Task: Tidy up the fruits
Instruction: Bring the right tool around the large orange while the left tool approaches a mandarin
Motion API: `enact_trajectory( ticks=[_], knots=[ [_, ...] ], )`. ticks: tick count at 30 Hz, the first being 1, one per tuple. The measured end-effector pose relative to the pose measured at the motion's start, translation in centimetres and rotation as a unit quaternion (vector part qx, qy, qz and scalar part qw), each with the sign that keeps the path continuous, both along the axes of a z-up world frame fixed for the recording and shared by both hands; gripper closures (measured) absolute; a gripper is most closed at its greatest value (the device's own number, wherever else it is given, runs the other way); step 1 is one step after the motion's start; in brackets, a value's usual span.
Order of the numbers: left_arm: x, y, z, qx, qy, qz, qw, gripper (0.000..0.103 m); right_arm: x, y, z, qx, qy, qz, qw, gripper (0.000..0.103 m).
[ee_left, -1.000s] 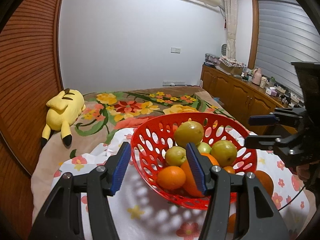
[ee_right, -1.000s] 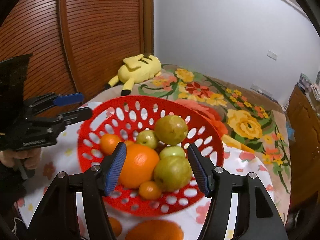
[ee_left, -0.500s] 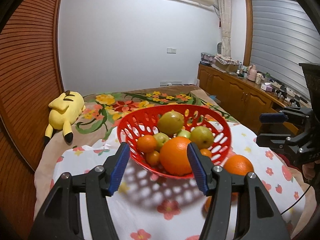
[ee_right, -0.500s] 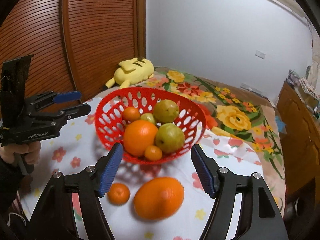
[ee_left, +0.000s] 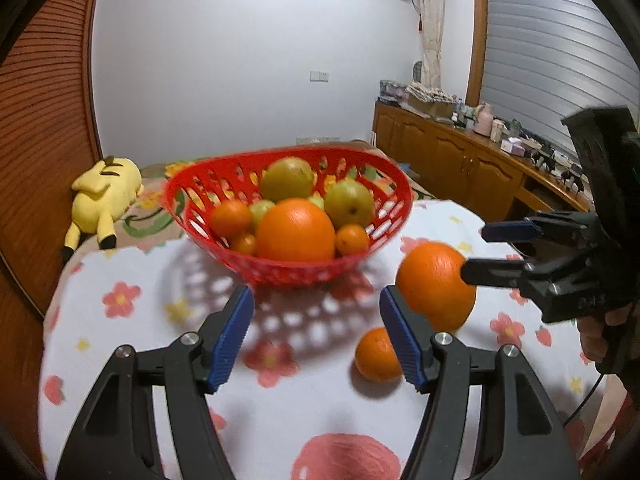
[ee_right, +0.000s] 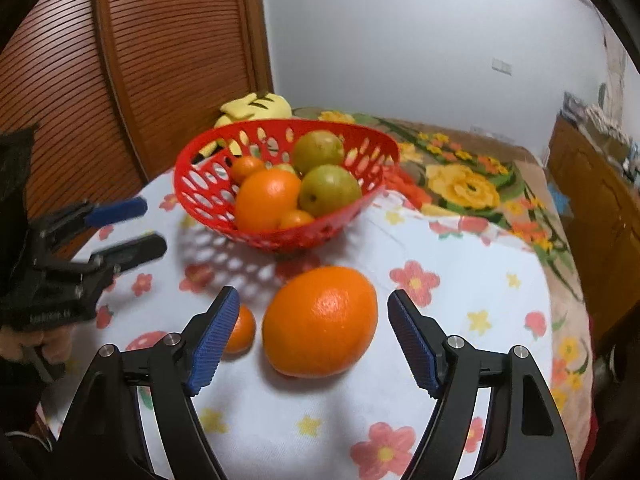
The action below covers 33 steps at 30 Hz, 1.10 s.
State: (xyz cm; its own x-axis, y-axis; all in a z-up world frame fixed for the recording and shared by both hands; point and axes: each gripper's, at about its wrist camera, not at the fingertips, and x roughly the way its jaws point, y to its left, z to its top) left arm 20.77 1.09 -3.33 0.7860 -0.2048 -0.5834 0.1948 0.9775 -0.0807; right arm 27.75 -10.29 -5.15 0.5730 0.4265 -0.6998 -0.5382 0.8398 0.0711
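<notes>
A red perforated basket on the flowered cloth holds oranges, small tangerines and green fruits. A large orange lies on the cloth in front of the basket, with a small tangerine beside it. My right gripper is open, with the large orange between its fingers but not touched. My left gripper is open and empty, pointing at the basket, with the tangerine by its right finger.
A yellow plush toy lies on the flowered bedspread behind the table. A wooden slatted wall is on the left, and a wooden cabinet with clutter stands on the right. The cloth-covered table edge drops off at right.
Both grippers have pulled back and lowered away from the basket. The large orange and tangerine on the cloth have come into view; the right gripper's fingers now flank the large orange.
</notes>
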Motion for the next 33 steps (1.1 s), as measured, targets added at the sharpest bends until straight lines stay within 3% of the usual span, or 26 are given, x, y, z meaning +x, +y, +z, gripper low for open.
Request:
enact_trajectory(
  ticks=[13,33],
  knots=[
    [0.6,0.0,-2.9,-0.015,0.006,-0.006,0.9999,0.037,1.9,0.5,-2.0,0.017,0.028,-0.014,0.999,0.022],
    [0.0,-0.9,-3.4,0.000,-0.006,-0.023,0.9997,0.037,3.3,1.0,-4.8,0.019,0.062,-0.025,0.998,0.015]
  ],
)
